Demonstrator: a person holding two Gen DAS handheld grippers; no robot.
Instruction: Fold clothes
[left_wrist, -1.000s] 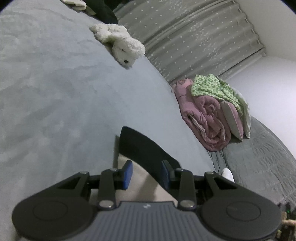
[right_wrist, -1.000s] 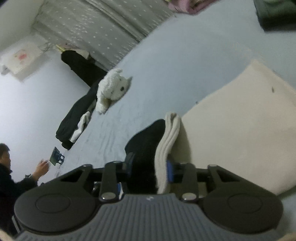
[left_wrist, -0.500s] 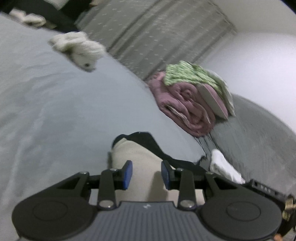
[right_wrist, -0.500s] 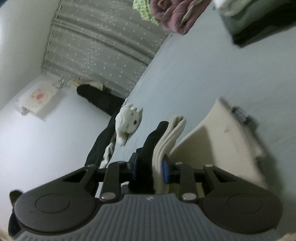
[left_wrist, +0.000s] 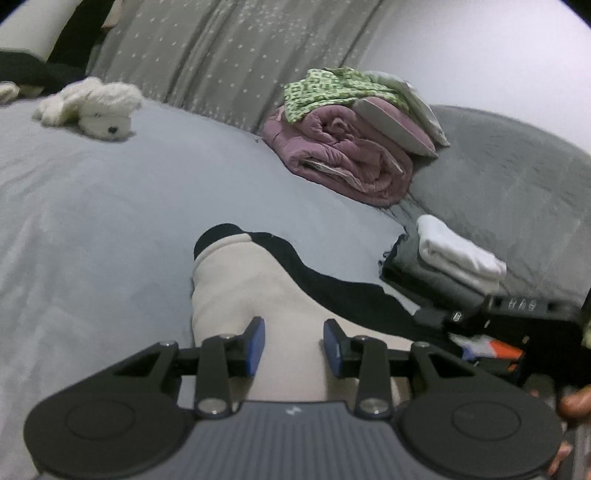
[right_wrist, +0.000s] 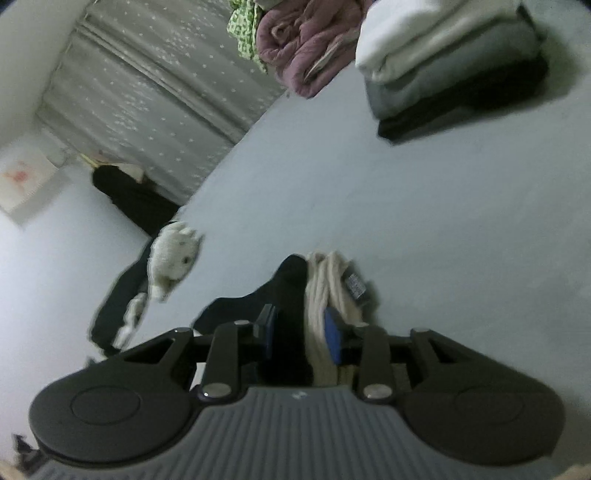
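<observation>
A cream garment (left_wrist: 255, 295) with a black lining lies on the grey bed (left_wrist: 92, 221), its long axis running away from the left claw (left_wrist: 293, 345), whose narrow jaws have just been opening astride it. The right claw (right_wrist: 301, 332), also just opening, brackets its bunched edge; contact is blurred.

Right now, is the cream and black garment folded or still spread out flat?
Folded, at least partly. In the right wrist view the cream and black garment shows stacked cream layers beside a black one. In the left wrist view cream lies over black. How finished, cannot tell.
</observation>
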